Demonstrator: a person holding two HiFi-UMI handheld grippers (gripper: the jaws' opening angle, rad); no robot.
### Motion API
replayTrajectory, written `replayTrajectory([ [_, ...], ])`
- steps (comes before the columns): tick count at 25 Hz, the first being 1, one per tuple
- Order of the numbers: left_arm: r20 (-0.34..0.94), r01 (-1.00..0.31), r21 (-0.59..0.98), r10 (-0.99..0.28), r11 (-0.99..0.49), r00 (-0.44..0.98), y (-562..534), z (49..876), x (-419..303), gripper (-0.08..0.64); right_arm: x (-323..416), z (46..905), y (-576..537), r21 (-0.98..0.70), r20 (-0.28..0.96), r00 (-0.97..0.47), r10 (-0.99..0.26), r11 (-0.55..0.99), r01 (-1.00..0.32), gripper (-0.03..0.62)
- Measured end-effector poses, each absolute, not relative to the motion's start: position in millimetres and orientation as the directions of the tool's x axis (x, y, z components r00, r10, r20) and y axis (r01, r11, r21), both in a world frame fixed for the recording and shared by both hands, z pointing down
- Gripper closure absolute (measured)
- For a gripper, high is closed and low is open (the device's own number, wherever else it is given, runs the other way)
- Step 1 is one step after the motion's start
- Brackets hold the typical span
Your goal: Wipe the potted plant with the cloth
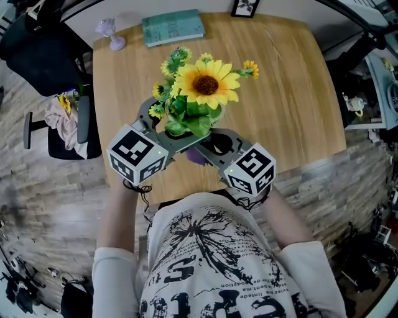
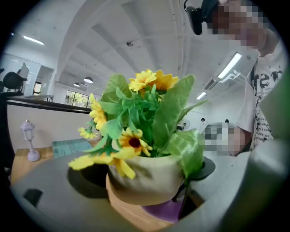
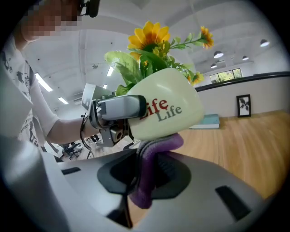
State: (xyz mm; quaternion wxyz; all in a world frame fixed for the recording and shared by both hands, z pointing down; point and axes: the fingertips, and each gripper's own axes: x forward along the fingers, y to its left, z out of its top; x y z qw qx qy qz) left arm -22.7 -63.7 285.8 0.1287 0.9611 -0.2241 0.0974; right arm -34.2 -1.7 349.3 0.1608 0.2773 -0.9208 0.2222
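We see two grippers, one plant and one cloth. The left gripper has its fingers spread wide and pressed on the sides of the pot. It holds the plant tilted near the bench's front edge, close to the person's chest. In the right gripper view one left finger lies flat against the cream pot wall, just beside the word "Life", which is printed twice. The pot hangs clear of the wood there.

The right gripper has its fingers narrow, pinched on the single purple cloth. The cloth rises from them in a fold, and its top touches the underside of the pot.

The plant carries one large sunflower on top. We count at least four small yellow blooms around it among the green leaves, though leaves may hide more. In the left gripper view a wood-coloured band shows under the pot, perhaps its base, with purple cloth below it.

Three other things stand at the bench's far edge, well apart from the plant: one teal book, one small lilac lamp to its left, and one black frame to its right. One chair draped with clothes stands beside the bench on the left.
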Motion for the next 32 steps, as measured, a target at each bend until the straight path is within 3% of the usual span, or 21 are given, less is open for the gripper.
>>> replayTrajectory([
  [21, 0.337, -0.453, 0.162, -0.383, -0.877, 0.860, -67.6, 318.9, -42.1, 0.060, 6.7, 361.8, -30.4, -0.286, 0.475, -0.715, -0.512, 0.678, -0.677, 0.512],
  [32, 0.382, -0.465, 0.149, -0.383, -0.873, 0.841, -69.1, 342.1, -45.4, 0.063, 45.4, 365.3, -59.9, -0.296, 0.457, -0.635, -0.622, 0.567, -0.768, 0.512],
])
